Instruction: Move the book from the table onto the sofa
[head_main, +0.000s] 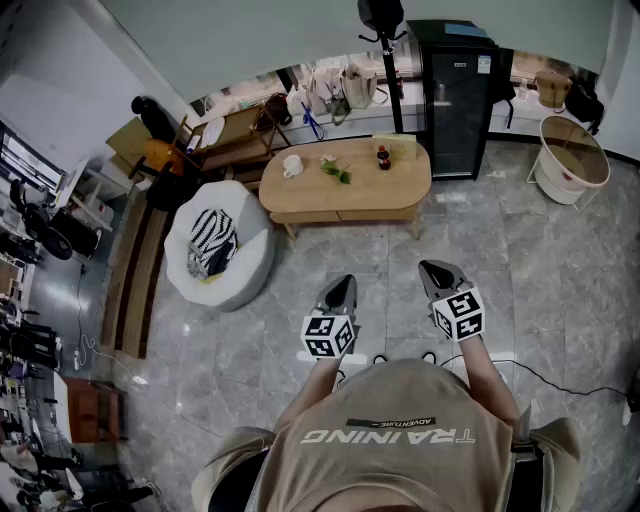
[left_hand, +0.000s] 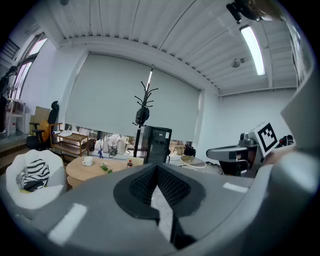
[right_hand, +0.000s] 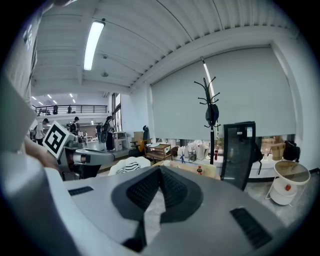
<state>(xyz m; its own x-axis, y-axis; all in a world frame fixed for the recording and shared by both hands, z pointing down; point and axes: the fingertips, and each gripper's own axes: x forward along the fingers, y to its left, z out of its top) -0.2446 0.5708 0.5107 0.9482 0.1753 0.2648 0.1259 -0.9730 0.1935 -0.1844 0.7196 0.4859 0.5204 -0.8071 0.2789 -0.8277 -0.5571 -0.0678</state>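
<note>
I am at the very start, on the approach, with nothing picked up yet. My left gripper (head_main: 338, 292) and my right gripper (head_main: 441, 276) hang side by side over the floor, well short of the bench (head_main: 300, 203). Both are closed on nothing, their tips pressed together. The book (head_main: 396, 148) looks to be the pale flat thing on the far right part of the bench, just beside the bottle (head_main: 382, 157), though it is too small to be sure. The cup (head_main: 291, 166) sits toward the bench's left end. The sofa (head_main: 252, 262), a round white seat with a striped cloth (head_main: 210, 243) on it, stands just off the bench's left front corner. Next, I judge, I must walk up to the bench, open one gripper, most handily the right, and bring it to the book's edge, keeping clear of the bottle.
</note>
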